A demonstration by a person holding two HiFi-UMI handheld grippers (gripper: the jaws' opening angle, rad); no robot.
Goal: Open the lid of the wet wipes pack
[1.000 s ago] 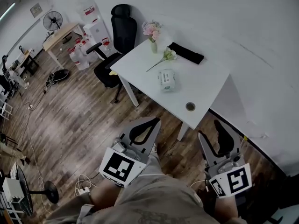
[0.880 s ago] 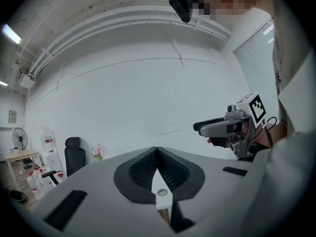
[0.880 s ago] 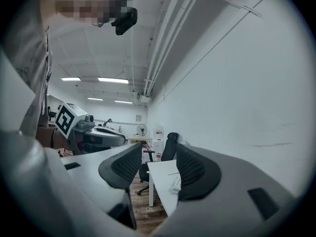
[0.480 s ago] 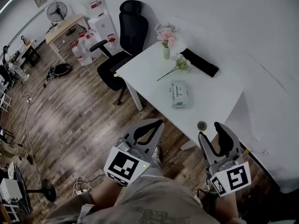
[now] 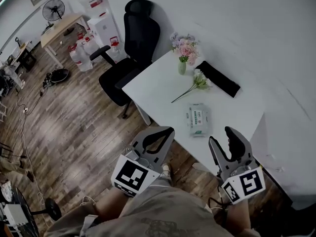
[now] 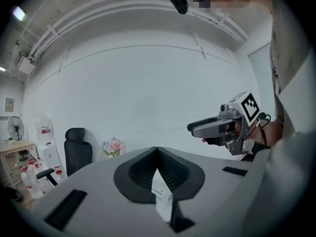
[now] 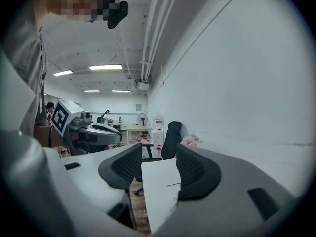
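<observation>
The wet wipes pack [image 5: 198, 120] lies flat on the white table [image 5: 163, 85], near its front edge, with its lid down. Both grippers hang in front of the table, short of the pack, and touch nothing. My left gripper [image 5: 167, 131] is shut with its tips together and holds nothing. In the left gripper view its jaws [image 6: 157, 149] meet, and the pack [image 6: 162, 196] shows through the gap beneath them. My right gripper [image 5: 222, 136] is open and empty. Between its jaws [image 7: 159, 149] the right gripper view shows the table [image 7: 158, 181].
On the table stand a vase of pink flowers [image 5: 183, 53], a loose flower stem [image 5: 195, 85] and a flat black object [image 5: 220, 79]. A black office chair [image 5: 133, 38] stands at the table's left end. A white wall runs behind the table, and wooden floor lies to the left.
The table and the pack have come nearer, sliding down and right in the head view. Both grippers keep their pose. A small round item at the table's edge is now hidden.
</observation>
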